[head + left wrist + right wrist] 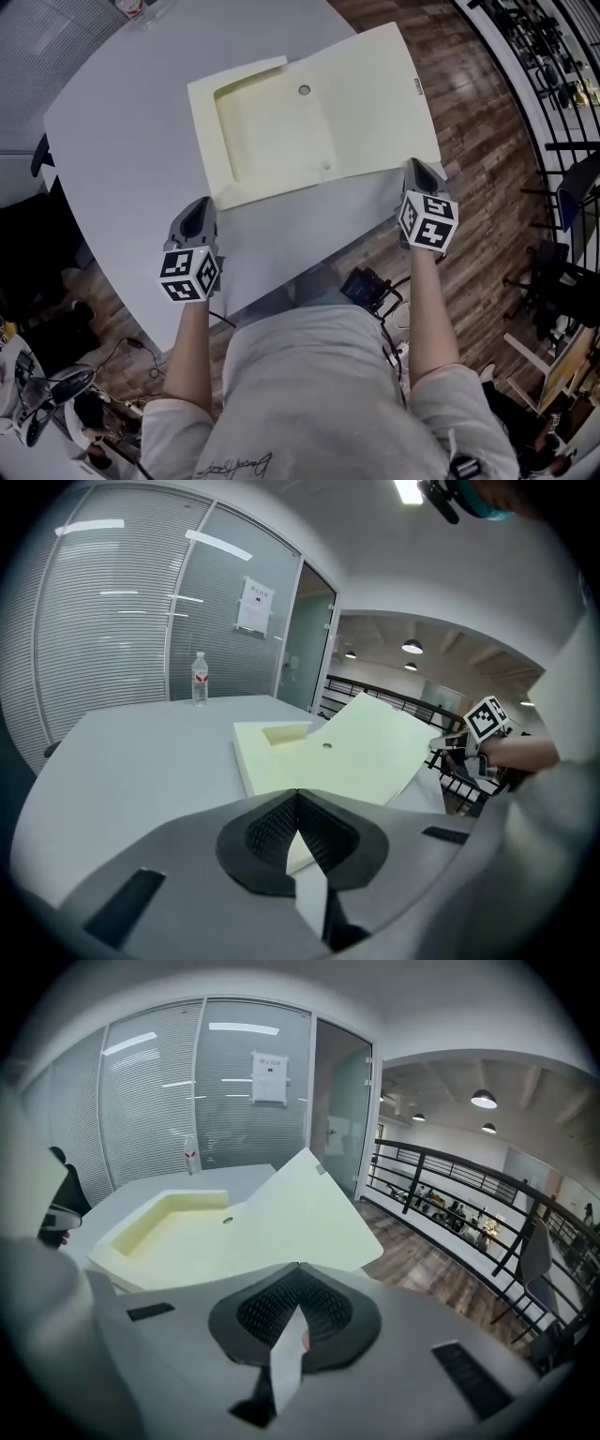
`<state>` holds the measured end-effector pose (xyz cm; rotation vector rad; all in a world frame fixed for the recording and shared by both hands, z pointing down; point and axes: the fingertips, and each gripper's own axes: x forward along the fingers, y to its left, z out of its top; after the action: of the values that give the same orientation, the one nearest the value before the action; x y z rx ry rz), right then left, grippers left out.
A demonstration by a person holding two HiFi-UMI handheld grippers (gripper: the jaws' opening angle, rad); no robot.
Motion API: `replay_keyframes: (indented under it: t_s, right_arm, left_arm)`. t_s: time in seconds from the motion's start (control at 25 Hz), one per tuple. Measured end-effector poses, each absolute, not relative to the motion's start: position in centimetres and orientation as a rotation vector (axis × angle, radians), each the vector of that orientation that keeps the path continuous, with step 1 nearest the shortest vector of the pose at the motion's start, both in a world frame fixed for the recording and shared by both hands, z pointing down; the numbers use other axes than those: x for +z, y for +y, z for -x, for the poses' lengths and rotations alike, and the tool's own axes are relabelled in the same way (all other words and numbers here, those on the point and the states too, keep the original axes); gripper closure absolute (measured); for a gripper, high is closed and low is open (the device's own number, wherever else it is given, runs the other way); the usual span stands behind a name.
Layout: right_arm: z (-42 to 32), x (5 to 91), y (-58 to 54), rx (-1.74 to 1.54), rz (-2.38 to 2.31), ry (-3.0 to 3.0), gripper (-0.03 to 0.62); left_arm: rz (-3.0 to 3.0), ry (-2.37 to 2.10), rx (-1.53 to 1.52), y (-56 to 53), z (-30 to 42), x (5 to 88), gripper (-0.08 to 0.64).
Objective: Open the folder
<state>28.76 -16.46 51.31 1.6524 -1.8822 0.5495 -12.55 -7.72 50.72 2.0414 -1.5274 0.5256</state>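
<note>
One pale yellow folder (281, 122) lies on one grey table (122, 141), and two hand-held grippers work at its near edge, one in each hand. The left gripper (199, 211) sits at the folder's near left corner, with its jaws pressed together on that corner; a sliver of yellow shows between the pads in the left gripper view. The right gripper (415, 167) is at the near right corner, and its jaws are likewise closed, pinching the edge of the cover (375, 742). That cover stands lifted and bowed, rising from the middle of the folder toward the right gripper, while the left half lies flat on the table with its shallow recessed tray (272, 131) showing. One small round hole (304, 90) marks the inside near the fold. The folder's right edge reaches the table's rim above the wooden floor (478, 141). The folder spans the whole gap between the two grippers, which are well apart from each other. One clear bottle (199, 679) stands upright at the far side of the table, well apart from the folder
</note>
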Motion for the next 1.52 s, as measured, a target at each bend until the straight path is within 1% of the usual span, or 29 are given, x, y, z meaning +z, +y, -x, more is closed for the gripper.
replay_keyframes:
  t_s: [0.24,0.52,0.8,1.32,1.52]
  right_arm:
    - [-26.5,49.6,-16.2,0.519,-1.621,-1.953,0.571]
    - [-22.5,47.6,-15.9,0.481,-1.557,-2.042,0.571]
    - [-18.3,44.8,-14.6,0.469,-1.451,-2.181,0.571]
    - [-6.7,39.7,-9.0,0.403,-1.078,-2.484,0.571]
    - [-3.6,38.2,-7.7,0.379,-0.971,-2.562,0.571]
  left_arm:
    - [-2.105,-1.492,0.484,-6.6,10.7,48.5,0.551]
    - [-2.155,-1.47,0.316,-5.5,10.1,45.3,0.551]
    - [-2.212,-1.426,0.285,-4.5,9.1,43.4,0.551]
    - [-2.29,-1.471,0.193,-3.6,8.5,38.7,0.551]
    - [-2.29,-1.491,0.17,-3.1,8.5,37.7,0.551]
